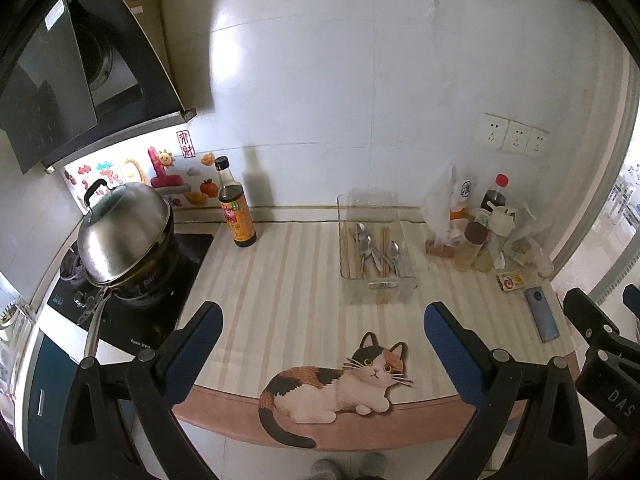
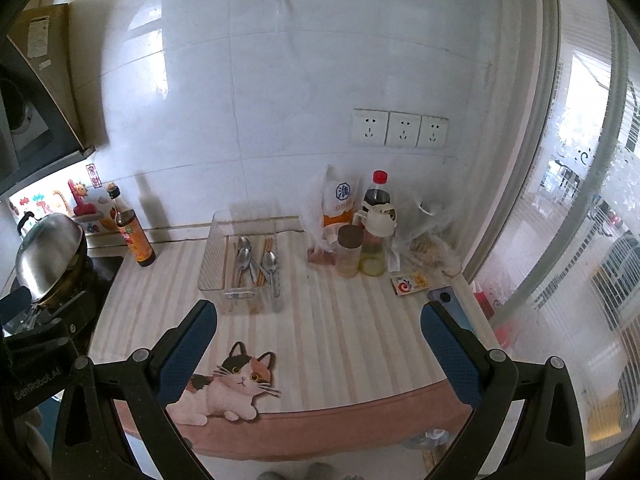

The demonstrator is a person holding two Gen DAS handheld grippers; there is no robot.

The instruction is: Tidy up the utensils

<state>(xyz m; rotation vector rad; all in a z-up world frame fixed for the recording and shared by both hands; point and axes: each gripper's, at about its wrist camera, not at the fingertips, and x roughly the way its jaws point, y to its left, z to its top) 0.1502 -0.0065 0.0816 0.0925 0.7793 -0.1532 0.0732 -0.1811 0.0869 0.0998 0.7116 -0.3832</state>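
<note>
A clear rectangular plastic organiser tray (image 1: 378, 280) is sitting on the striped countertop mat (image 1: 280, 280) with its cat picture (image 1: 336, 388), well ahead of both tools. Inside it, several metal spoons (image 1: 366, 246) and wooden chopsticks (image 1: 385, 240) are lying lengthwise in a mixed heap.

The left gripper (image 1: 322, 330) is hovering above the near edge of the counter, pointing forward and slightly down; its blue-padded jaws are spread wide and gripping nothing, with the tray beyond them and a little to the right.

The right gripper (image 2: 318, 328) is hanging in a similar pose, likewise fully released and touching nothing, with the tray (image 2: 244, 268) ahead towards its left finger. A blue phone (image 2: 444, 298) is lying just behind its right finger.
</note>
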